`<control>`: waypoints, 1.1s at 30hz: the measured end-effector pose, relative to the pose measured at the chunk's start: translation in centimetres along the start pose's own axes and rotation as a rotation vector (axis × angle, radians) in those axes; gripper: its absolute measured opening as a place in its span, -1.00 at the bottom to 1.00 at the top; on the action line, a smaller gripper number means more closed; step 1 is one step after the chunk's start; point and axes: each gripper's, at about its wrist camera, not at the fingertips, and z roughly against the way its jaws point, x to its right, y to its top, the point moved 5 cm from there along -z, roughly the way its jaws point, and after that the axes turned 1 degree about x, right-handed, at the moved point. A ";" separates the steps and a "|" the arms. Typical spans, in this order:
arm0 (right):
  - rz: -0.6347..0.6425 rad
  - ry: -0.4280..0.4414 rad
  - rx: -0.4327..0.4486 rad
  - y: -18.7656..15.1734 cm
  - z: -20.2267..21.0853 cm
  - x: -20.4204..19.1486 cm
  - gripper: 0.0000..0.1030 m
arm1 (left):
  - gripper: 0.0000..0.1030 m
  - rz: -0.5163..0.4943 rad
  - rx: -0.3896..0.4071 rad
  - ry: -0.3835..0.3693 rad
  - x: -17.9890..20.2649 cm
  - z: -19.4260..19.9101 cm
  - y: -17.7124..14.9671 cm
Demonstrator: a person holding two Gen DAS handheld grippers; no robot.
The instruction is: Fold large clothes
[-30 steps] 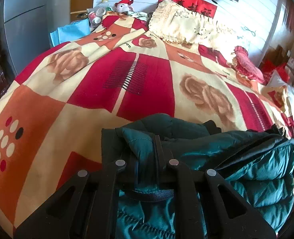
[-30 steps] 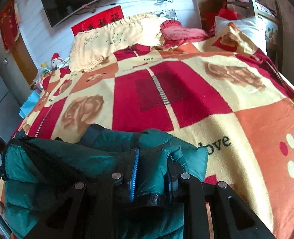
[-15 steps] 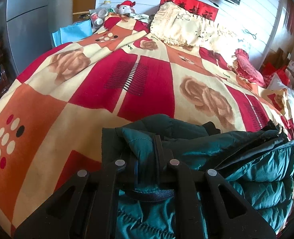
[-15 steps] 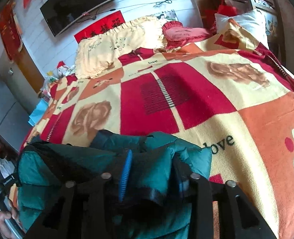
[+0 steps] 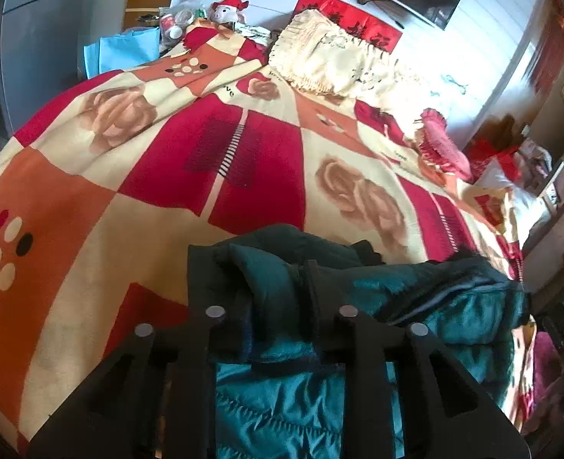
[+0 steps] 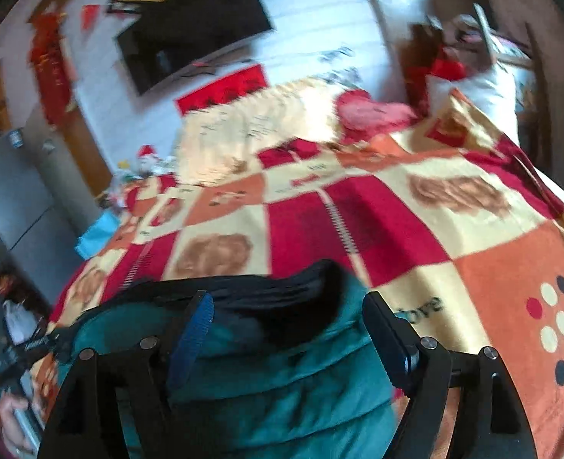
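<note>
The left hand-held gripper [image 5: 278,294] is clamped narrow on a bunched edge of the dark teal quilted puffer jacket [image 5: 454,306], which lies on the red, orange and cream patchwork blanket [image 5: 243,160] at the near edge of the bed. The fold looks partly made. The right hand-held gripper [image 6: 287,317] stands wide, the jacket's teal fabric and black lining between and below its fingers, unpinched. Next it probably needs a fresh grip.

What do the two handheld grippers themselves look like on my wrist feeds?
The left gripper is a matte black plastic frame with triangular cut-outs and round silver pins. The right gripper has the same black frame and pins, plus a ridged blue pad on one finger. No cables or sleeves show.
</note>
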 end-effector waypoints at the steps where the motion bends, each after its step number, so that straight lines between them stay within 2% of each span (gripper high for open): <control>1: 0.019 0.014 0.009 -0.2 0.3 -0.8 0.51 | -0.49 0.001 0.004 -0.004 0.1 0.4 0.0; 3: 0.081 0.060 0.016 -0.8 0.9 -3.4 0.51 | -0.43 -0.001 0.028 -0.008 0.1 1.4 0.1; 4: 0.106 0.081 0.013 -1.2 1.0 -4.5 0.51 | -0.31 -0.002 0.047 -0.007 0.1 1.9 0.2; 5: 0.149 0.108 0.001 -1.8 1.0 -6.1 0.51 | -0.03 -0.002 0.079 0.002 0.0 2.6 0.4; 7: 0.220 0.132 -0.022 -3.0 0.7 -8.5 0.51 | 0.31 0.005 0.143 0.015 -0.2 3.9 0.9; 9: 0.286 0.155 -0.033 -4.2 0.3 -10.5 0.51 | 0.33 0.010 0.185 0.001 -0.1 4.9 1.1; 12: 0.419 0.133 -0.056 -6.3 -1.5 -13.5 0.51 | 0.33 -0.011 0.173 -0.014 0.6 5.0 0.4; 14: 0.450 0.110 -0.078 -7.3 -3.4 -14.4 0.49 | 0.33 -0.035 0.159 -0.016 1.3 4.4 -0.5; 16: 0.443 0.094 -0.113 -8.1 -5.6 -14.6 0.45 | 0.33 -0.072 0.124 -0.014 2.2 3.1 -1.6; 19: 0.421 0.037 -0.156 -8.7 -9.1 -13.9 0.44 | 0.33 -0.144 0.063 0.032 3.3 0.5 -3.2; 23: 0.352 -0.003 -0.201 -8.7 -12.8 -12.1 0.45 | 0.34 -0.256 0.027 0.136 3.8 -3.0 -4.3; 29: 0.300 -0.028 -0.258 -8.6 -16.4 -10.8 0.45 | 0.45 -0.242 0.012 0.155 3.1 -5.3 -3.6; 33: 0.285 -0.035 -0.297 -7.8 -15.9 -10.9 0.45 | 0.45 -0.233 0.004 0.163 3.1 -4.8 -3.0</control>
